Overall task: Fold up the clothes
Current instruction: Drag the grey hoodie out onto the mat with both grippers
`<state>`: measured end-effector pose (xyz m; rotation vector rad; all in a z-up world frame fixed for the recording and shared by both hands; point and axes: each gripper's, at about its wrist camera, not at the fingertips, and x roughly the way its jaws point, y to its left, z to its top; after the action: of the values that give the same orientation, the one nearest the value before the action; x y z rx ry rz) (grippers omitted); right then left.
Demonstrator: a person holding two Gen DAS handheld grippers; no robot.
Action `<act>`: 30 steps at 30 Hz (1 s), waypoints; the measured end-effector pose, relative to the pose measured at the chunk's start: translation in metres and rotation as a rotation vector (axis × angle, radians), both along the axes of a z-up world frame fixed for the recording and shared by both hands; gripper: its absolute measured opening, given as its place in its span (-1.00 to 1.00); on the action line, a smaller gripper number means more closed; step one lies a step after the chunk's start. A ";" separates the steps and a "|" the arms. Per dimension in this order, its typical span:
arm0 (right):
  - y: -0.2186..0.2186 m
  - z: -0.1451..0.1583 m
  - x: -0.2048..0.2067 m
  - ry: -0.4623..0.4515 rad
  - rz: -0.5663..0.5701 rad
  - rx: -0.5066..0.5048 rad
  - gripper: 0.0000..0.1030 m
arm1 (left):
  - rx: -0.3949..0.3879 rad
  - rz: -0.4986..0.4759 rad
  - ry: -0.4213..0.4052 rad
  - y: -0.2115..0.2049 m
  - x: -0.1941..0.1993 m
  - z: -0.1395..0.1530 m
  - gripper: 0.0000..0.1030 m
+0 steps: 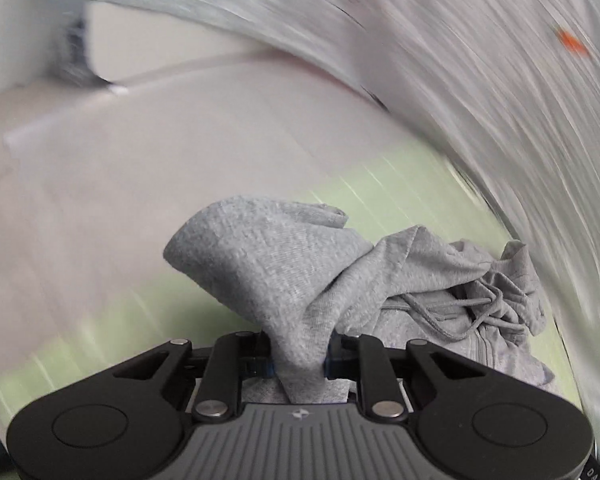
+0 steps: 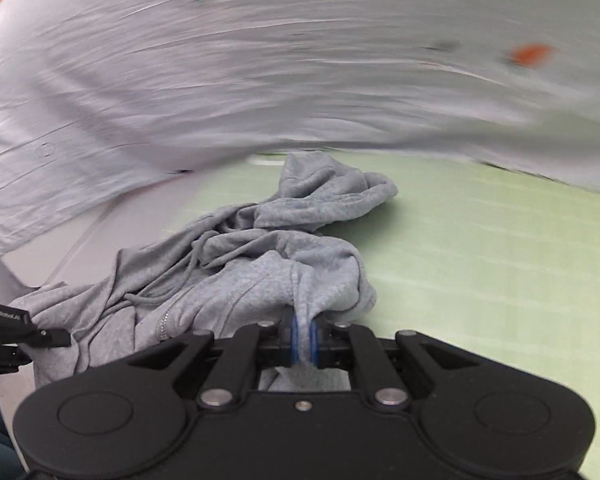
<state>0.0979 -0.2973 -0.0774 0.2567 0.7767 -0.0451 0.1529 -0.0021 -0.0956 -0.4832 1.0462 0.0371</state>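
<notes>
A grey zip hoodie (image 1: 284,264) with drawstrings hangs bunched from both grippers over a pale green surface (image 2: 480,264). My left gripper (image 1: 298,362) is shut on a thick fold of its fabric, which rises in a cone above the jaws. In the right wrist view the hoodie (image 2: 236,280) lies crumpled ahead, its zipper at the lower left. My right gripper (image 2: 303,340) is shut on a thin pinch of the cloth between its blue pads. The left gripper's black tip (image 2: 16,332) shows at the left edge of the right wrist view.
A white cloth with orange spots (image 2: 300,72) fills the far side, blurred by motion; it also sweeps across the top right as the white cloth (image 1: 500,80). A pale floor or wall (image 1: 120,140) lies beyond the green surface's edge on the left.
</notes>
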 end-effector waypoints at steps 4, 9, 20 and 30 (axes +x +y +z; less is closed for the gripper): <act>-0.056 0.006 -0.056 -0.008 -0.108 -0.024 -0.87 | -0.019 -0.114 0.008 -0.071 -0.024 -0.005 -0.58; -0.133 0.003 -0.124 -0.020 -0.222 -0.061 -0.87 | -0.038 -0.258 0.032 -0.163 -0.066 -0.011 -0.58; -0.298 -0.019 -0.255 -0.011 -0.436 -0.073 -0.86 | -0.082 -0.429 0.069 -0.313 -0.140 -0.043 -0.47; -0.320 -0.036 -0.281 0.024 -0.394 -0.060 -0.37 | 0.100 -0.316 -0.010 -0.306 -0.155 -0.021 -0.11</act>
<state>-0.1829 -0.6175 -0.1129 0.3496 0.7377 -0.4436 -0.0019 -0.3081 -0.1164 -0.2234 1.0949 -0.1925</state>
